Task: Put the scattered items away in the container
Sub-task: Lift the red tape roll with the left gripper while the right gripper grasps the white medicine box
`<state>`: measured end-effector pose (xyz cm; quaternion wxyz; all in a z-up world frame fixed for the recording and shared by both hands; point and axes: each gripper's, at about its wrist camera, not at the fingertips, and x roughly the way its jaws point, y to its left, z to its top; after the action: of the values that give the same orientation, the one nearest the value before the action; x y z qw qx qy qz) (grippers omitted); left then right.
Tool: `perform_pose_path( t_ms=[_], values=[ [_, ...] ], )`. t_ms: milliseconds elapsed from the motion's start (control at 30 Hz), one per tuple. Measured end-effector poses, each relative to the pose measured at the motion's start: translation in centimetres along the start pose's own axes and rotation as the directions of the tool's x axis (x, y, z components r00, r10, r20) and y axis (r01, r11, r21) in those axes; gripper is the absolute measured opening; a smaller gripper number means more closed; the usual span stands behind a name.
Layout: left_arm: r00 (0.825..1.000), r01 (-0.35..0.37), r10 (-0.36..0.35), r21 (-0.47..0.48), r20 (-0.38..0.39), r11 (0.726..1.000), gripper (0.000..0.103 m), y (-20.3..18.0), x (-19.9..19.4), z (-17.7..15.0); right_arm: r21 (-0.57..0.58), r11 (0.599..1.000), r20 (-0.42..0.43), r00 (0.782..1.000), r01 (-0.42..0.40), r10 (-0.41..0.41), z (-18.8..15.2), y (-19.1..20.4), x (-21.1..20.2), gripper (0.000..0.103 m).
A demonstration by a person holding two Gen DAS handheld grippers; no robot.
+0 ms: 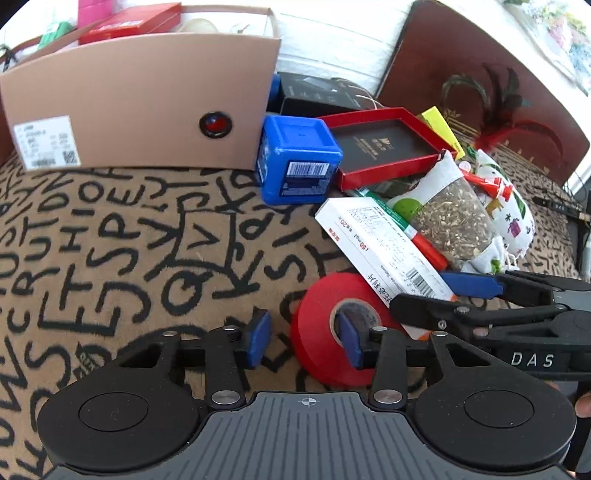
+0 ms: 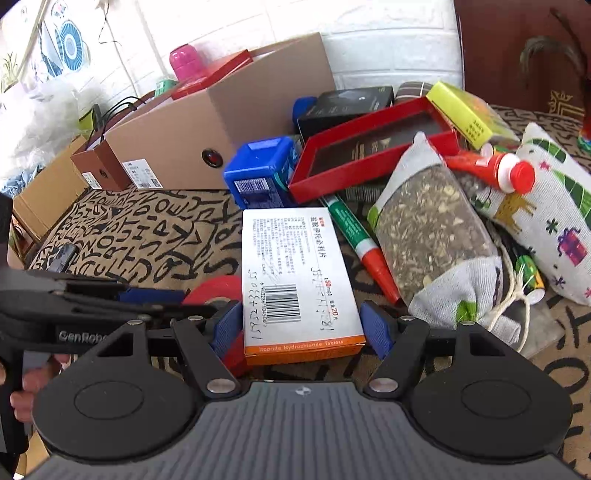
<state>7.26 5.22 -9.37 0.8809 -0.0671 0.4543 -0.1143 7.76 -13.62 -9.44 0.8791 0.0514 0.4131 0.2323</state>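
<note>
We start with the cardboard box [image 2: 236, 122], our container, standing at the back of the letter-patterned worktop [image 1: 110, 258]; it already holds a red flat box [image 1: 129, 22] and a pink item [image 2: 186, 61], so some tidying looks done. The rest sits heaped to its right: a red tray [image 2: 373, 147], a printed fabric pouch [image 2: 550, 218], a herb sachet [image 2: 432, 225] and a blue cube box [image 1: 299, 158]. Nearer us, the tablet box [image 2: 299, 280] lies flat between the spread jaws of our right tool [image 2: 301, 326], not yet gripped, likely lined up for pinching its long sides. Our left tool [image 1: 304, 336] is wide too, one finger over the red tape roll [image 1: 332, 314].
</note>
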Motion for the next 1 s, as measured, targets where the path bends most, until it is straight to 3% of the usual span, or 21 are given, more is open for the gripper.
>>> perform_pose_path(
  t_ms=[100,300,467,600,700,767,833,933,1000],
  values=[
    [1.0,-0.03,0.03,0.061,0.002,0.998,0.029,-1.0,0.6,0.1,-0.007,1.0,0.003,1.0,0.018,-0.018,0.0,0.1,0.3,0.073],
    [0.999,-0.046,0.046,0.071,-0.006,0.996,0.024,-0.2,-0.3,-0.1,-0.05,0.996,-0.021,0.997,0.077,-0.078,-0.5,0.9,-0.8,0.073],
    [0.995,-0.099,0.1,0.034,-0.02,0.995,0.026,2.4,-1.8,-0.6,-0.137,0.989,-0.092,0.993,0.06,-0.073,-1.8,1.9,-1.5,0.073],
    [0.995,-0.093,0.095,0.08,-0.025,0.992,0.049,1.9,-1.8,-0.7,-0.148,0.984,-0.08,0.99,0.101,-0.114,-1.4,2.3,-0.5,0.076],
    [0.993,-0.119,0.121,0.132,-0.007,0.984,0.049,1.1,-1.1,-1.0,-0.186,0.976,-0.089,0.987,0.113,-0.131,-1.0,2.7,0.4,0.076],
    [0.99,-0.142,0.143,0.154,0.002,0.978,0.034,0.8,-1.0,-1.0,-0.2,0.972,-0.099,0.985,0.122,-0.144,-0.9,2.7,0.9,0.076],
    [0.989,-0.144,0.146,0.157,0.003,0.977,0.031,0.8,-1.0,-1.0,-0.219,0.967,-0.098,0.983,0.132,-0.157,-1.0,2.8,1.2,0.074],
    [0.993,-0.121,0.122,0.132,0.003,0.984,0.051,1.2,-1.0,-1.0,-0.228,0.964,-0.102,0.981,0.138,-0.164,-0.9,3.0,1.2,0.073],
    [0.992,-0.126,0.126,0.129,0.007,0.984,0.051,1.0,-1.0,-1.0,-0.207,0.968,-0.1,0.982,0.139,-0.162,-0.7,2.8,1.5,0.074]
  ],
)
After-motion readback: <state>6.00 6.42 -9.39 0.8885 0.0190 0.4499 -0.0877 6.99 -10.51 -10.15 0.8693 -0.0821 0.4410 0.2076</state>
